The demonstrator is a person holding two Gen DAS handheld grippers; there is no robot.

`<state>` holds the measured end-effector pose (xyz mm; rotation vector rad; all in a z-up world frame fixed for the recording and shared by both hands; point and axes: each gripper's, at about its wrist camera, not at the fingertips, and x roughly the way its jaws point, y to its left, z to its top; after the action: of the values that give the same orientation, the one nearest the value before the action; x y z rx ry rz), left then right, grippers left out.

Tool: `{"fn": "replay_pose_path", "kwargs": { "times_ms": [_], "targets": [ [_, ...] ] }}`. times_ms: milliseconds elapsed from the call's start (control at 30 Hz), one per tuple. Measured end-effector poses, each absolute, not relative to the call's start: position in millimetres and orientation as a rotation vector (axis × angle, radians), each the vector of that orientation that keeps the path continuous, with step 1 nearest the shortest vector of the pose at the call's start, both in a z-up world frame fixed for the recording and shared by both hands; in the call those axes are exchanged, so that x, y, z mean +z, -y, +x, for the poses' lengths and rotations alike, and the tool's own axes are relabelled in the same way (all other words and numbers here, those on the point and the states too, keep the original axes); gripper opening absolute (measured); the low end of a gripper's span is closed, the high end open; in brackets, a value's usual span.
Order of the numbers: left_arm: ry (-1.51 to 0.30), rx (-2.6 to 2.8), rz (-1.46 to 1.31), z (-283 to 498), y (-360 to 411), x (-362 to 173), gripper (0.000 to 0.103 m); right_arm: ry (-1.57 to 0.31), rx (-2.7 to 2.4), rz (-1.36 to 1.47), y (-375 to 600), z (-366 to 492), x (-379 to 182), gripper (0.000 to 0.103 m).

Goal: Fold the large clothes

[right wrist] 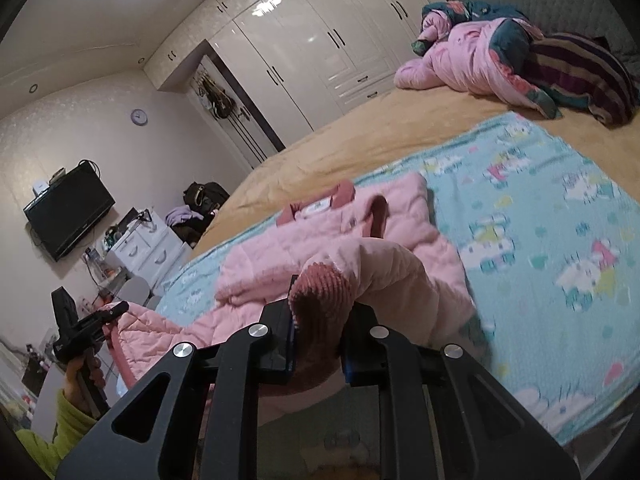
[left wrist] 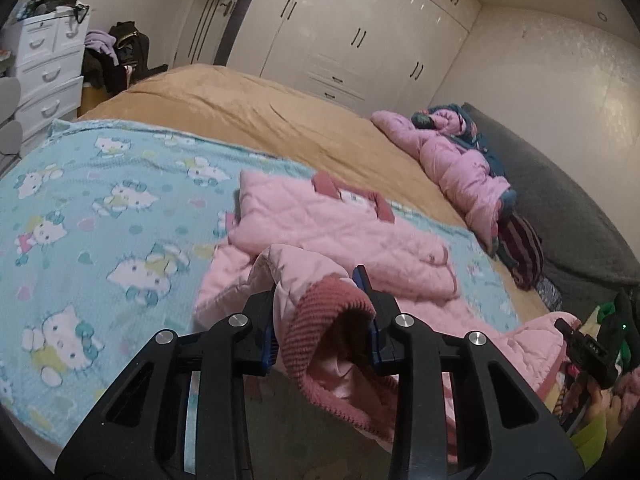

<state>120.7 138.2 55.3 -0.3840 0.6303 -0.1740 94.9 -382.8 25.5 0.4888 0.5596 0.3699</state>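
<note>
In the left wrist view, a white chest of drawers point(left wrist: 44, 68) stands at the far left, its near side cut by the picture edge, with a dark heap of clothes point(left wrist: 116, 60) beside it that is hard to sort out. The blue cartoon blanket point(left wrist: 100, 208) lies over a tan bed cover point(left wrist: 248, 116), and the pink quilted jacket point(left wrist: 340, 232) rests on the blanket, body flat, collar toward the wardrobe point(left wrist: 360, 36). The left gripper point(left wrist: 324, 316) pinches one sleeve of the jacket at its ribbed dark-pink cuff point(left wrist: 328, 320); the cuff hides the inner faces of the pads, and the cloth below hangs out of view behind the gripper frame. Further right a second heap of pink and dark clothes point(left wrist: 464, 160) lies by the grey headboard point(left wrist: 580, 216). At the far right edge the right gripper point(left wrist: 588, 344) shows only in part, small and dim, with jacket cloth running to it.

In the right wrist view, the left gripper point(right wrist: 116, 312) appears at the far left, held by a hand point(right wrist: 80, 380) in a yellow-green sleeve point(right wrist: 52, 436), partly cut off. The right gripper point(right wrist: 320, 320) is pressed together on the other cuff point(right wrist: 320, 292), its sleeve lifted off the blanket; the blanket to the right is blurred
</note>
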Motion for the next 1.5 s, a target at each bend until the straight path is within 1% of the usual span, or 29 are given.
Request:
{"fn": "replay_pose_path", "kwargs": {
  "times_ms": [367,800,1000,1100,1233,1500],
  "targets": [
    [-0.534,-0.110,-0.419,177,-138,69,0.023,-0.493,0.347,0.508,379,173,48,0.015],
    [-0.486,-0.051,-0.446,254,-134,72,0.021,-0.439,0.320,0.476,375,258,71,0.015],
    [-0.458,-0.025,-0.420,286,-132,83,0.021,-0.435,0.291,0.494,383,308,81,0.014],
    [-0.460,0.000,-0.410,304,-135,82,0.021,-0.456,0.268,0.510,385,336,74,0.014],
    [-0.494,0.027,-0.408,329,-136,59,0.021,-0.502,0.250,0.540,387,366,51,0.014],
    [-0.580,0.076,-0.418,358,-150,19,0.022,-0.576,0.177,0.501,371,408,16,0.015]
  ]
}}
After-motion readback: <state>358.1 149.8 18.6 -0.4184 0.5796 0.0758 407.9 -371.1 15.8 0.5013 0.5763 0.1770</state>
